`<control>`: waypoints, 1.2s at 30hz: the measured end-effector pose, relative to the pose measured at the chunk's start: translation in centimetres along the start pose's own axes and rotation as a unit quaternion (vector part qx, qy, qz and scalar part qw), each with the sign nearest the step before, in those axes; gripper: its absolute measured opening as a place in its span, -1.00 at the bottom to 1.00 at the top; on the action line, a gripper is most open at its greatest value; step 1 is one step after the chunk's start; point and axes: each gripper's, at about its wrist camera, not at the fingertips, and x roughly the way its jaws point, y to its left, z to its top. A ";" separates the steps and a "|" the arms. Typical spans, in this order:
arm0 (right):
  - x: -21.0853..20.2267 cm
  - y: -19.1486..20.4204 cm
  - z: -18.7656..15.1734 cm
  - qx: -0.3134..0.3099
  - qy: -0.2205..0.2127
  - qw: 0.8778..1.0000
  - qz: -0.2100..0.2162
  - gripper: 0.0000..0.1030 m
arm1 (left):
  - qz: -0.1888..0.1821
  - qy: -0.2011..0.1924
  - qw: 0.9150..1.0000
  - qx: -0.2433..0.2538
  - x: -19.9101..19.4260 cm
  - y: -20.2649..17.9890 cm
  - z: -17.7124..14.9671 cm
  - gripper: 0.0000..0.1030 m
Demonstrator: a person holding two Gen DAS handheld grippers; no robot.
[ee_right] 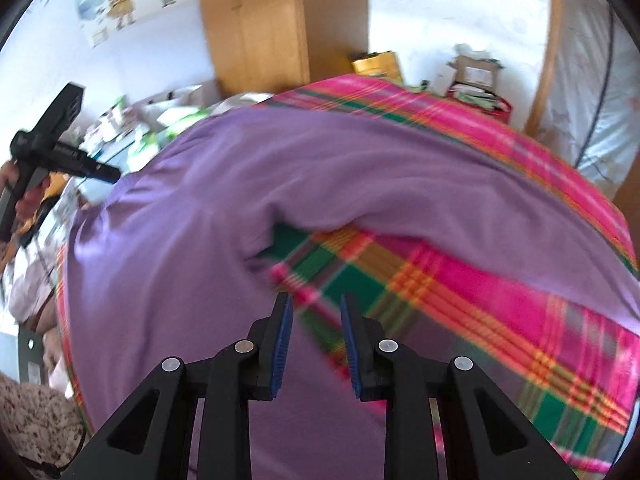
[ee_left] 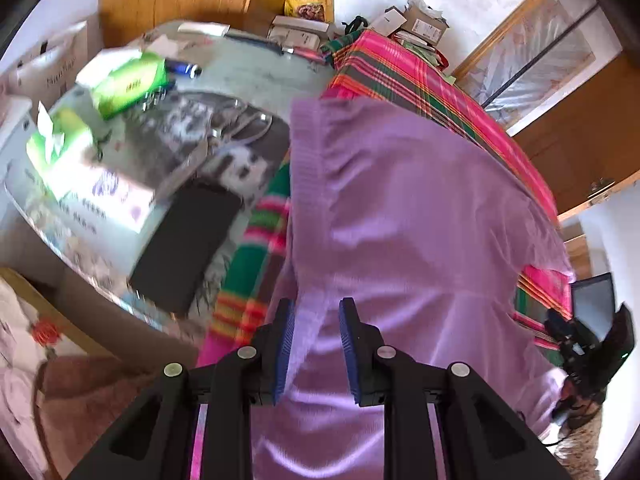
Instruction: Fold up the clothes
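Observation:
A lilac knitted garment lies spread over a bed covered with a pink and green plaid sheet. Its ribbed hem points to the far end. My left gripper hovers over the garment's near left edge; its blue pads stand apart and press on nothing. In the right wrist view the same garment has a sleeve stretched to the right across the plaid sheet. My right gripper is open above the armpit, where cloth and sheet meet. Each view shows the other gripper at its edge: the right gripper and the left gripper.
Left of the bed a glass-topped table carries green tissue packs, a box and a black tablet. A wooden wardrobe stands behind. Cartons and a yellow bag sit past the far end. A screened window frame is at right.

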 end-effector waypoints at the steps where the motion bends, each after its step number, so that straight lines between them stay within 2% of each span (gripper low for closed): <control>1: 0.0 -0.6 0.4 0.002 -0.004 1.000 -0.007 -0.50 | 0.005 -0.004 1.000 0.005 0.2 -0.3 0.7 -0.54; 8: 1.0 -4.4 3.3 0.037 -0.020 0.999 -0.017 -0.50 | 0.030 -0.014 0.999 0.023 2.3 -2.5 5.1 -0.54; 11: 2.2 -5.4 4.2 0.025 -0.014 0.999 -0.035 -0.49 | 0.057 -0.015 0.998 0.037 3.3 -3.1 6.9 -0.54; 13: 2.9 -6.0 4.9 0.018 -0.014 0.999 -0.041 -0.45 | 0.058 -0.018 0.997 0.036 3.7 -3.2 8.1 -0.54; 14: 3.3 -6.4 5.3 0.017 -0.013 0.999 -0.039 -0.40 | 0.060 -0.023 0.997 0.039 3.8 -3.3 8.6 -0.54; 18: 5.1 -7.8 7.0 0.011 -0.004 0.999 -0.041 -0.40 | 0.080 -0.050 0.993 0.074 4.1 -4.3 10.2 -0.54; 24: 7.6 -9.1 8.8 0.000 0.003 0.998 -0.057 -0.39 | 0.111 -0.045 0.986 0.117 5.9 -5.2 11.6 -0.54; 36: 12.2 -9.5 12.7 -0.013 0.015 0.998 -0.056 -0.39 | 0.112 -0.025 0.987 0.112 8.3 -4.7 12.8 -0.54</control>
